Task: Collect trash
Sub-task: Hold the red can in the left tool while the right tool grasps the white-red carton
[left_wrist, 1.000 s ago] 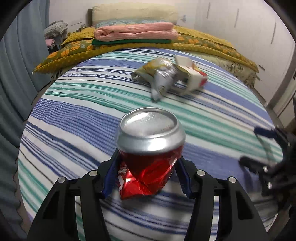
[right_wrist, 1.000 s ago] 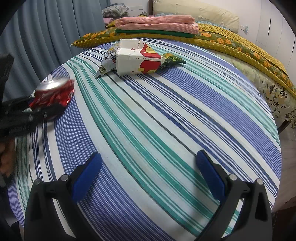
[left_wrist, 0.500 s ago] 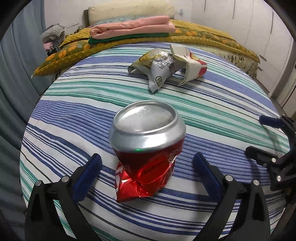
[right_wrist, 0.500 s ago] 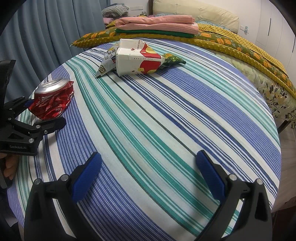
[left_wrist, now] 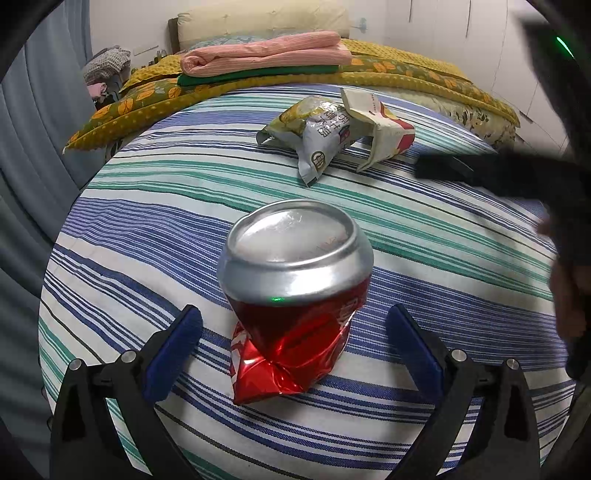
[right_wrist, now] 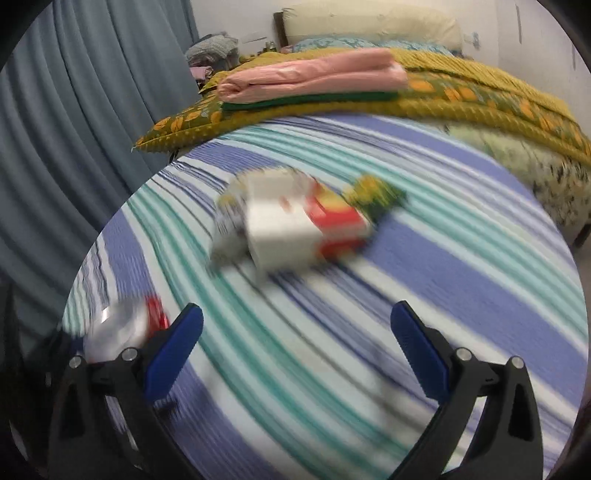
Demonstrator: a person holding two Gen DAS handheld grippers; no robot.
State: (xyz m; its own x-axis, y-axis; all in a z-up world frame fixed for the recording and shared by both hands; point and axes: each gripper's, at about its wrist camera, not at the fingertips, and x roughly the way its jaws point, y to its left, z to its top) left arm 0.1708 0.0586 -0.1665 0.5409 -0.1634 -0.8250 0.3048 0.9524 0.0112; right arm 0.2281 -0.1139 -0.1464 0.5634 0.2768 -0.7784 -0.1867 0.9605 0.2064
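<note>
A crushed red can (left_wrist: 295, 291) with a silver top stands on the striped round table (left_wrist: 147, 229). My left gripper (left_wrist: 295, 343) is open, its blue pads on either side of the can, not touching it. A crumpled snack bag (left_wrist: 317, 129) and a white and red carton (left_wrist: 380, 125) lie together at the far side. My right gripper (right_wrist: 295, 347) is open and empty above the table. In its blurred view the carton (right_wrist: 291, 225) lies ahead and the can (right_wrist: 122, 328) is at the lower left. Its dark body shows in the left wrist view (left_wrist: 517, 173).
A bed with a yellow patterned cover (left_wrist: 406, 74) and folded pink and green cloths (left_wrist: 266, 55) stands behind the table. A blue-grey curtain (right_wrist: 74, 129) hangs at the left. White cupboards (left_wrist: 480, 33) are at the right.
My left gripper opened and let go of the can, which now stands on the table. My right gripper has moved forward and left towards the carton; its view is blurred.
</note>
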